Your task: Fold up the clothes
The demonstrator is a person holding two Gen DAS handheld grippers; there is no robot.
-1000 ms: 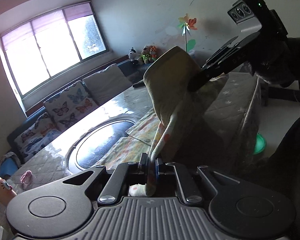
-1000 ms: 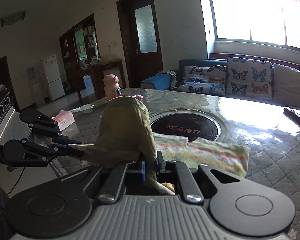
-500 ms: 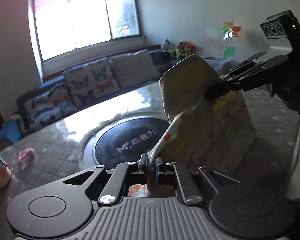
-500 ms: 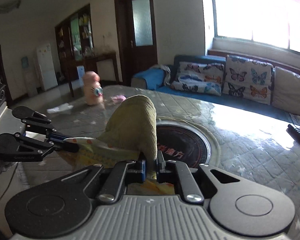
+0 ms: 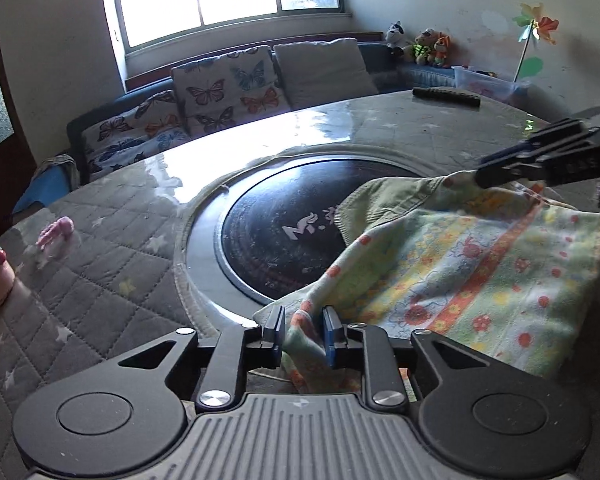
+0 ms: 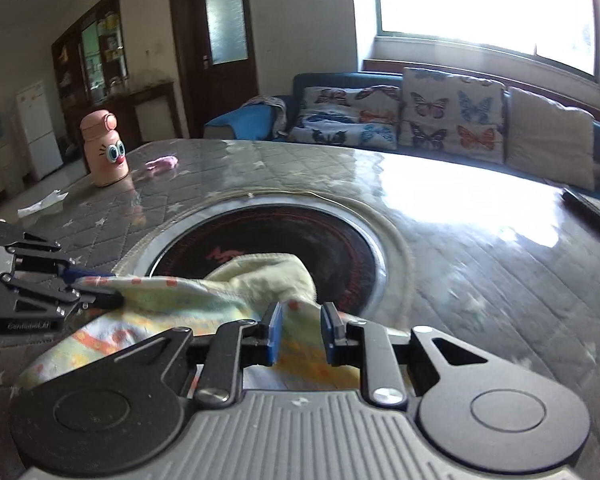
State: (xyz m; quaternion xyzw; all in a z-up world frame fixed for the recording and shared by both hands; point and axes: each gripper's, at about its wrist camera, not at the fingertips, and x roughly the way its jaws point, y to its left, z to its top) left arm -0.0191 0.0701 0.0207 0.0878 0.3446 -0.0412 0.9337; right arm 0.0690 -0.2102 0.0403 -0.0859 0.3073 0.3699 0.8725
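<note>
The right gripper [image 6: 299, 330] (jaws parted) straddles the floral cloth [image 6: 188, 304]; the left gripper [image 6: 100, 289] meets its far corner.

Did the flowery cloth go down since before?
Yes. The flowery cloth dropped from above the round black plate to lying flat beside and partly over it.

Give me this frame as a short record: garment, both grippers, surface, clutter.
garment: patterned cloth with green ribbed cuff, lying folded on the table, cuff end over the dark round inset
left gripper: jaws parted, cloth edge loose between them
right gripper: jaws parted, cloth between them, not pinched
surface: quilted table cover under a glossy sheet
clutter: pink bottle, small pink item, remote
</note>
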